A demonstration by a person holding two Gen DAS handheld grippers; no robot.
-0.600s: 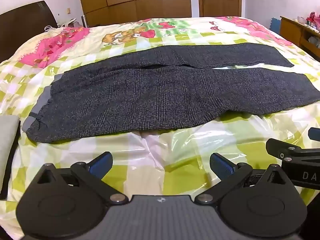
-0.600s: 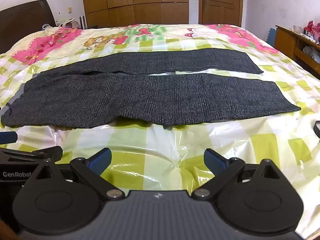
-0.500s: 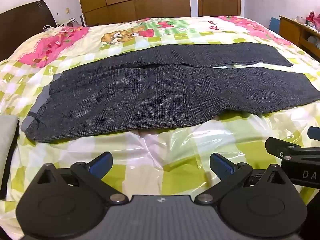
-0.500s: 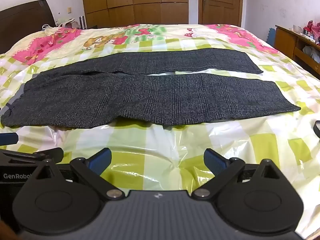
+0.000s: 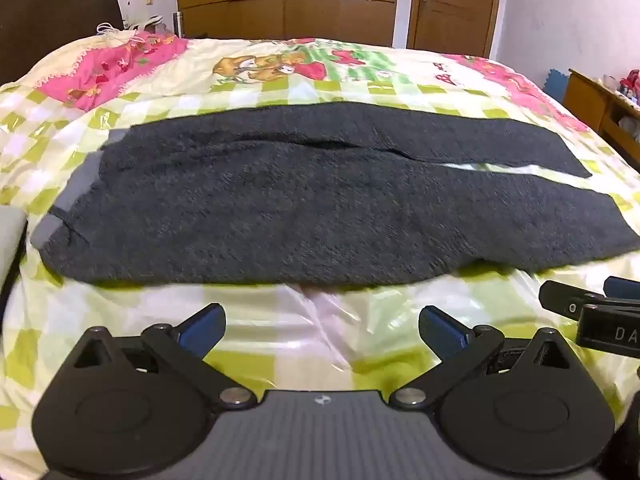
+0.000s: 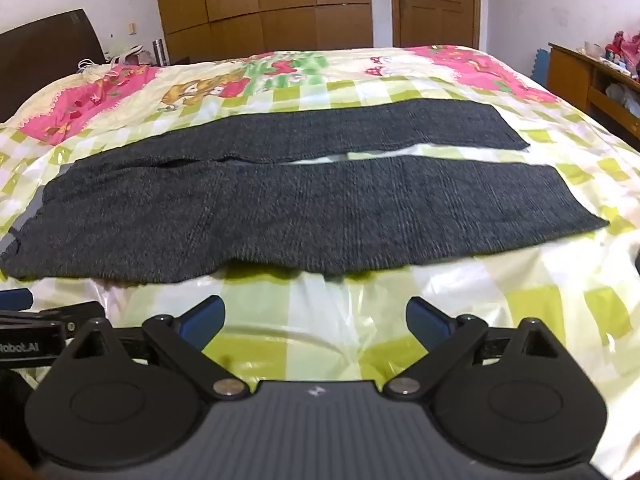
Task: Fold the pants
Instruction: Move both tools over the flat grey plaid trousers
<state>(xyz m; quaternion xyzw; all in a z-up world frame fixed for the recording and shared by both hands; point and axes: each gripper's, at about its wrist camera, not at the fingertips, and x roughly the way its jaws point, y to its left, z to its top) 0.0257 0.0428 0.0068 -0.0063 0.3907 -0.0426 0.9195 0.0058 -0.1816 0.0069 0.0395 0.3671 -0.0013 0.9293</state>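
Dark grey pants (image 5: 304, 208) lie flat across the bed, waistband at the left, both legs running right with a narrow gap between them. They also show in the right wrist view (image 6: 288, 216). My left gripper (image 5: 320, 326) is open and empty, hovering just in front of the pants' near edge. My right gripper (image 6: 314, 316) is open and empty too, close to the near leg's lower edge. The right gripper also shows at the right edge of the left wrist view (image 5: 588, 312).
The bed (image 5: 280, 80) has a shiny green-checked cover with pink cartoon prints. A dark headboard (image 5: 60, 12) stands at the left, wooden wardrobes (image 6: 260, 4) and a door (image 6: 436, 4) behind, a wooden side table (image 6: 592, 80) at the right. A grey cushion (image 5: 10, 232) lies at the left edge.
Both grippers have moved forward toward the near edge of the pants, which now look larger. Both stay open. The pants have not moved.
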